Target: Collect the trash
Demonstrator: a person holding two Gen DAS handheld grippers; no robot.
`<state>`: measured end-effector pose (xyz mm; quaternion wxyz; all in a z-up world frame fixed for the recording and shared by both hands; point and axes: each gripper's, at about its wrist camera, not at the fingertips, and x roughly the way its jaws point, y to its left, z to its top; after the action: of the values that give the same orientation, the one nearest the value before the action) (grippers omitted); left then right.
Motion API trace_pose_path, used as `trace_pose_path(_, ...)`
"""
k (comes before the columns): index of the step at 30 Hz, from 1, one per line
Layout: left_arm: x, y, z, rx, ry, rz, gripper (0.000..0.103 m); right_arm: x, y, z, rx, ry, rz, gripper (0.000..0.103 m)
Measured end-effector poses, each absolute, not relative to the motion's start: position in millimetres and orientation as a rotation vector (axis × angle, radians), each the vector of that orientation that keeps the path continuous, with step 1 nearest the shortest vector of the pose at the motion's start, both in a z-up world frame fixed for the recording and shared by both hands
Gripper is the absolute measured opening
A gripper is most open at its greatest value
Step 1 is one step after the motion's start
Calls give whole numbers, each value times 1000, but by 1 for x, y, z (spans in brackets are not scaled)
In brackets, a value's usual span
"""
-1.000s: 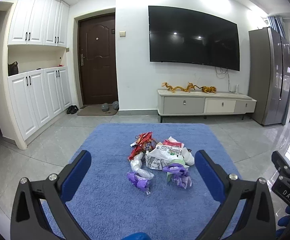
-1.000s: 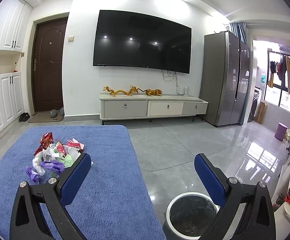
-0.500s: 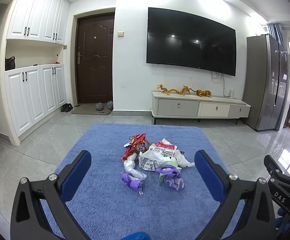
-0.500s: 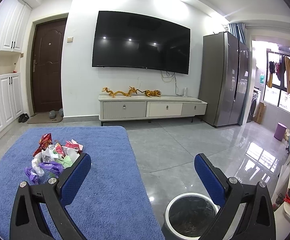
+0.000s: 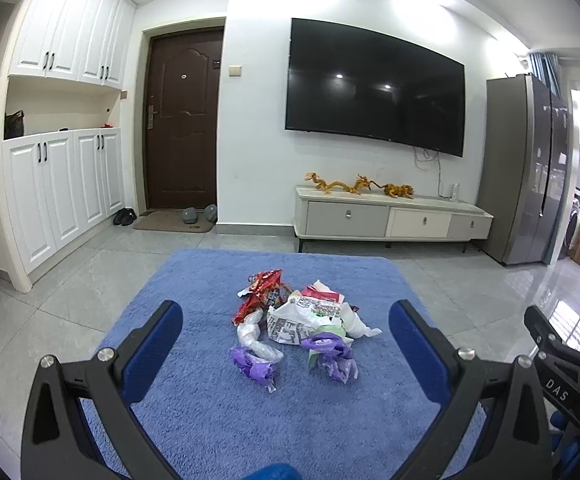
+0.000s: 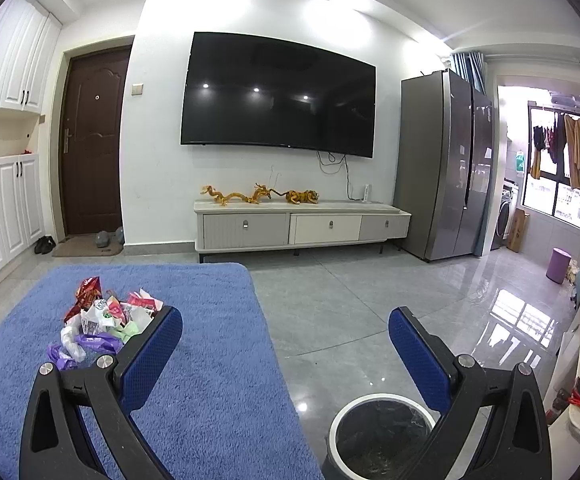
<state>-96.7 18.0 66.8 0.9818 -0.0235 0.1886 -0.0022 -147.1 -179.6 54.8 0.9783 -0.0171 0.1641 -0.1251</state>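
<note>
A pile of trash (image 5: 297,322) lies on a blue rug (image 5: 210,408): red wrappers, white printed paper, clear plastic and purple plastic scraps. It also shows at the left in the right wrist view (image 6: 102,326). My left gripper (image 5: 286,338) is open and empty, held above the rug just short of the pile. My right gripper (image 6: 286,338) is open and empty, over the rug's right edge. A round bin (image 6: 373,436) with a white rim and dark inside stands on the floor below the right gripper.
Grey tile floor (image 6: 349,304) surrounds the rug. A low TV cabinet (image 6: 301,226) and a wall TV stand at the back, a fridge (image 6: 445,168) to the right, white cupboards (image 5: 62,184) and a brown door to the left. The right gripper shows at the left view's edge (image 5: 561,364).
The left gripper's view has shifted leftward and tilted, so the trash pile sits more central between its fingers. The right gripper has barely moved. Both stay open.
</note>
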Motion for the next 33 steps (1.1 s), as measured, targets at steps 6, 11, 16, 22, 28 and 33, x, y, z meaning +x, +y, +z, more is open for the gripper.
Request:
trace_pose_path(6, -88, 8, 62, 13, 402, -27, 103, -145, -176, 49, -57, 306, -230, 103)
trace_pose_path(11, -81, 3, 58, 24, 403, -8, 103, -138, -174, 41, -75, 325, -215, 103)
trace_pose_path(16, -78, 1, 56, 56, 407, -1, 103, -134, -175, 34, -65, 333, -208, 103)
trace_pose_path(22, -73, -2, 52, 91, 416, 14, 103, -133, -178, 31, -75, 346, -210, 103)
trace_pose_path(28, -74, -6, 52, 113, 406, 25, 103, -133, -183, 29, -67, 359, -213, 103)
trace_pose_path(33, -74, -8, 52, 118, 405, 22, 103, -135, -187, 30, -63, 360, -217, 103)
